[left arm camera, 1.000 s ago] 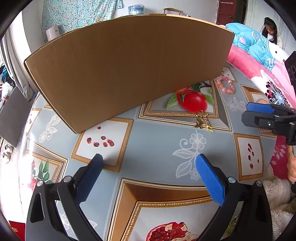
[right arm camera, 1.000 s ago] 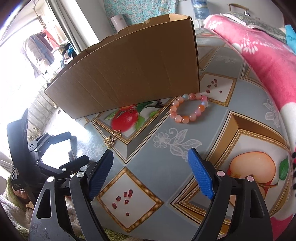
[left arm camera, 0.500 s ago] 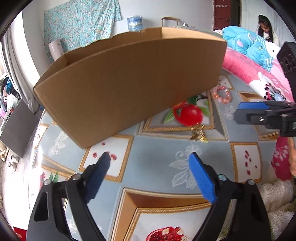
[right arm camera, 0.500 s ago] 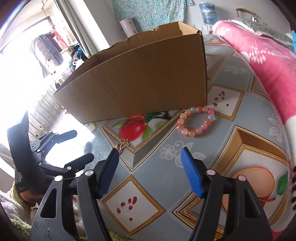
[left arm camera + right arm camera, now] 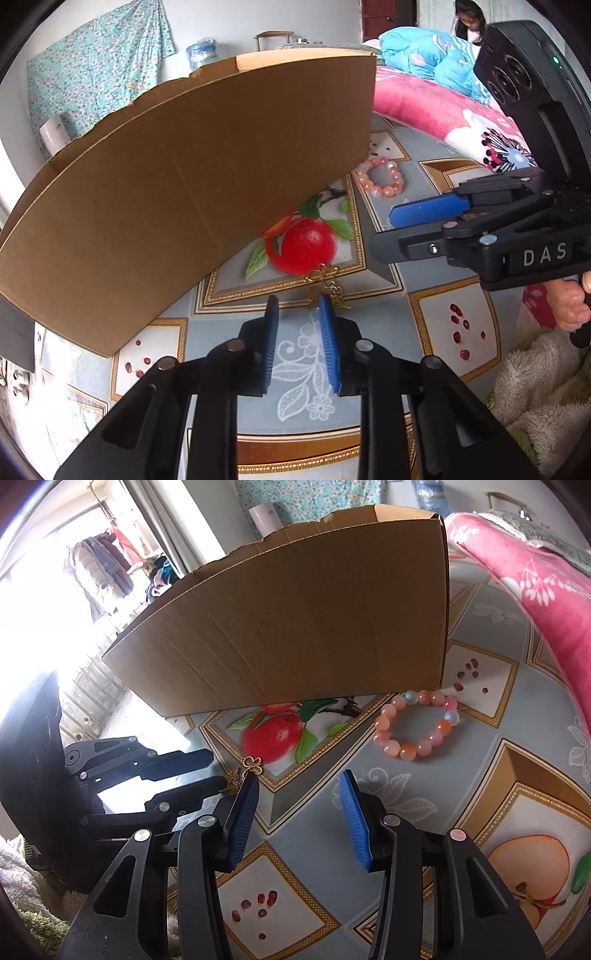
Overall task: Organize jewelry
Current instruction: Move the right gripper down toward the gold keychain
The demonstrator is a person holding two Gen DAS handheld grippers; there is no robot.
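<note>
A gold chain piece lies on the patterned tablecloth just below the printed red fruit; it also shows in the right wrist view. My left gripper is narrowed but still open, its tips just short of the chain, the right pad beside it. A pink bead bracelet lies by the right corner of the cardboard box; both also show in the right wrist view, bracelet, box. My right gripper is open and empty, hovering in front of the bracelet.
The right gripper's body reaches in from the right in the left wrist view. A pink blanket lies along the table's right side. A fluffy white cloth lies at the near right edge.
My left gripper has moved forward to the gold chain and its jaws have narrowed a lot. The right gripper has narrowed a little and shifted closer to the box.
</note>
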